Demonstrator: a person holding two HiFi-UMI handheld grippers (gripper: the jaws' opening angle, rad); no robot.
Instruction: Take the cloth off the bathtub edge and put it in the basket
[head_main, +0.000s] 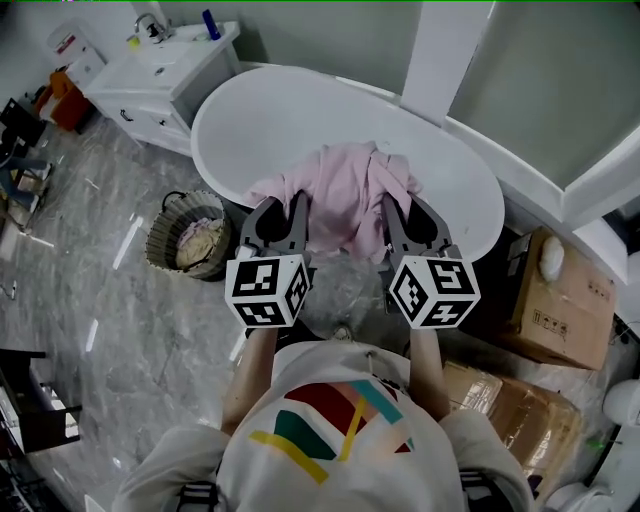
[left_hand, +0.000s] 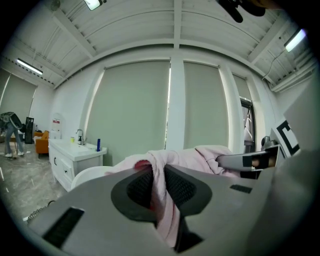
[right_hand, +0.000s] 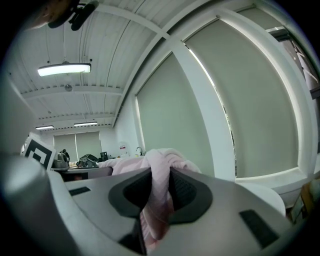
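Just beside bathtub edge (head_main: 200, 150), basket (head_main: 160, 245)

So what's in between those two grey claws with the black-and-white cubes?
A crumpled pink cloth. In the head view it spans from the left gripper to the right gripper, each shut on a fold, over the white oval bathtub.

You stood on a grey marble floor (head_main: 110, 330) — a white vanity cabinet (head_main: 165, 80) off to your left, cardboard boxes (head_main: 560, 305) on your right, pale blinds (left_hand: 135, 107) drawn ahead.
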